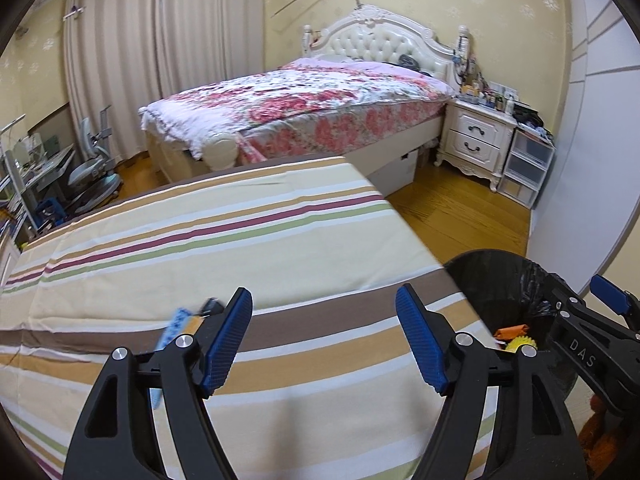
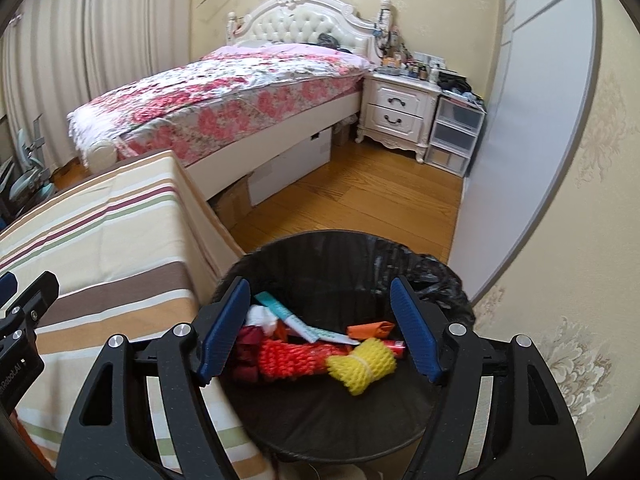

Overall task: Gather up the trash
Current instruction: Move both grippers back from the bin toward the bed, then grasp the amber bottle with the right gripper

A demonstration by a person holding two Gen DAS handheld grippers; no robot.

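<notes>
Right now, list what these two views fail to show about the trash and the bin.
- Blue and orange scrap on the striped cloth: left wrist view, blurred and half behind the left claw, so its kind is unclear.
- Black lined round bin: left wrist view, mostly covered by the right claw.
- Bin floor: right wrist view, buried under the yellow foam net and red net.

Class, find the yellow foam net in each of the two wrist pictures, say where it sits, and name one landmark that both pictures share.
Left wrist view: the yellow foam net peeks out at lower right, inside the black bin, mostly hidden by the gripper frame.
Right wrist view: it lies at lower centre in the bin, between the open right gripper fingers.
Shared landmark: the white nightstand.
</notes>
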